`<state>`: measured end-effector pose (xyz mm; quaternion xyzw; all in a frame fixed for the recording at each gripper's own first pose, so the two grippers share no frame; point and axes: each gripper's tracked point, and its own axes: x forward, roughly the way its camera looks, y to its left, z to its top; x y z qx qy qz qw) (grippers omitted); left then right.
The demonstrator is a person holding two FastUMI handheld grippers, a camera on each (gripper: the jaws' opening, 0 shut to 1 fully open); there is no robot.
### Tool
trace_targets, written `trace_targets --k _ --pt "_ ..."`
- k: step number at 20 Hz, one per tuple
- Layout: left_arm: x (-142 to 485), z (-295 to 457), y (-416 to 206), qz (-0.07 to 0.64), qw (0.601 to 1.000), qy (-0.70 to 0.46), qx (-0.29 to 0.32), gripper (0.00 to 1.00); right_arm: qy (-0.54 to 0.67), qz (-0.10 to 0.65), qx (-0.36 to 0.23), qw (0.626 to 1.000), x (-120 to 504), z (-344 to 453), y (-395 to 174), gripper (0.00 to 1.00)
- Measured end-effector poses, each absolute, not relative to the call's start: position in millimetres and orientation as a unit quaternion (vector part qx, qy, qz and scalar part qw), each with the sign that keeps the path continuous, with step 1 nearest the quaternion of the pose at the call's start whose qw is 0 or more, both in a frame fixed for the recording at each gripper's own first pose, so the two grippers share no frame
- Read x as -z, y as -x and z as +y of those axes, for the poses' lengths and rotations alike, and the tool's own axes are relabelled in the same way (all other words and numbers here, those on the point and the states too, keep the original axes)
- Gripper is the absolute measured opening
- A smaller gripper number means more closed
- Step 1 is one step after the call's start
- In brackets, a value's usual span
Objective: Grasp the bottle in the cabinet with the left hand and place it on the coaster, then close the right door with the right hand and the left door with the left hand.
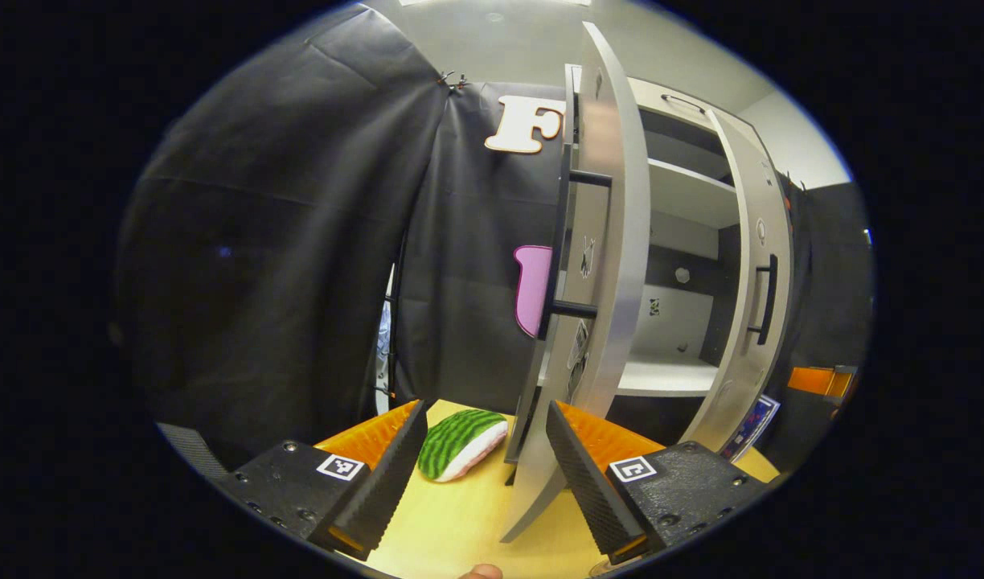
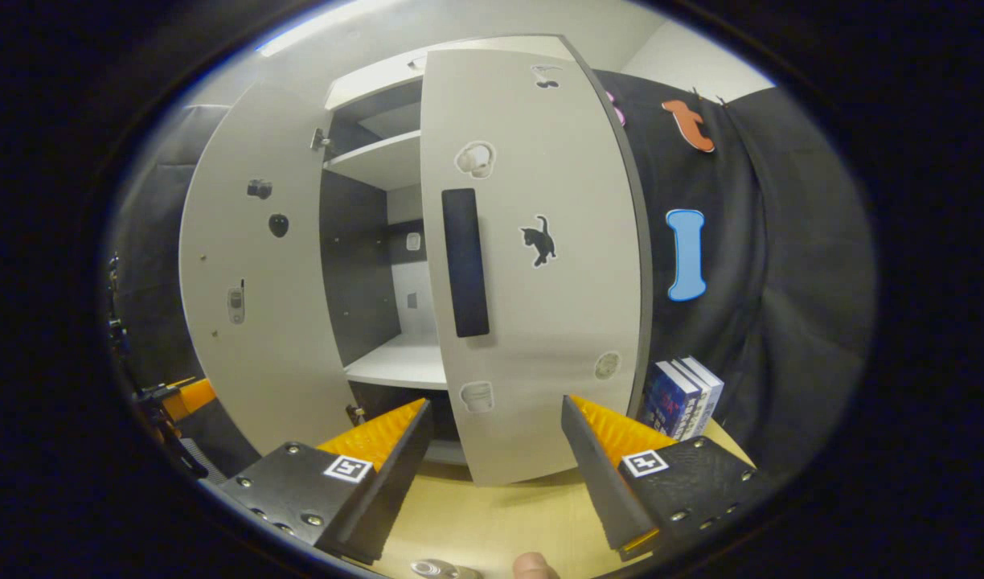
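The cabinet's left door [image 1: 612,241] stands ajar, seen almost edge-on, with its black handle [image 1: 567,241] on the side facing left. My left gripper [image 1: 484,474] is open low in front of that door's bottom corner, holding nothing. The right door [image 2: 540,265] is half open, its outer face and black handle [image 2: 465,261] toward my right gripper [image 2: 496,474], which is open and empty just before its lower edge. The cabinet shelves [image 2: 399,362] that show are bare. A small shiny rounded object [image 2: 437,569] peeks in at the bottom edge; whether it is the bottle I cannot tell.
A watermelon-slice toy [image 1: 460,442] lies on the wooden table [image 1: 460,523] left of the cabinet. Several books [image 2: 685,394] stand right of the cabinet against the black cloth wall. A fingertip [image 2: 532,567] shows at the bottom edge. The right door [image 1: 753,281] also shows beyond the left door.
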<state>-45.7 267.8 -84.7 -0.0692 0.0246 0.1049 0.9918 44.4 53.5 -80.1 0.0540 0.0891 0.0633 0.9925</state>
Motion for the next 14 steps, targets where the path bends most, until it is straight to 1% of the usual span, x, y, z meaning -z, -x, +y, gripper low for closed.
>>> trace_targets --k 1,2,3,4,5,7,8,14 --pt "86 265 46 0.024 0.991 0.081 -0.102 0.95 -0.054 0.088 -0.064 0.993 78 53 -46 0.93" --pt "87 260 44 0.023 0.991 0.093 -0.098 0.95 -0.054 0.086 -0.064 0.993 77 53 -49 0.97" --pt "88 256 45 0.022 0.99 0.102 -0.094 0.95 -0.055 0.084 -0.065 0.993 76 53 -52 0.97" --pt "89 252 45 0.023 0.99 0.109 -0.09 0.95 -0.057 0.084 -0.067 0.993 75 53 -52 1.0" --pt "89 248 44 0.023 0.99 0.113 -0.085 0.95 -0.059 0.085 -0.068 0.992 76 53 -53 0.93" --pt "90 239 42 0.023 0.99 0.118 -0.077 0.95 -0.057 0.089 -0.068 0.992 78 51 -53 0.93" --pt "90 234 41 0.024 0.99 0.119 -0.072 0.95 -0.055 0.089 -0.067 0.992 78 49 -54 0.97" --pt "93 201 30 0.032 0.991 0.131 -0.027 0.95 -0.054 0.089 -0.054 0.993 80 34 -56 0.97"
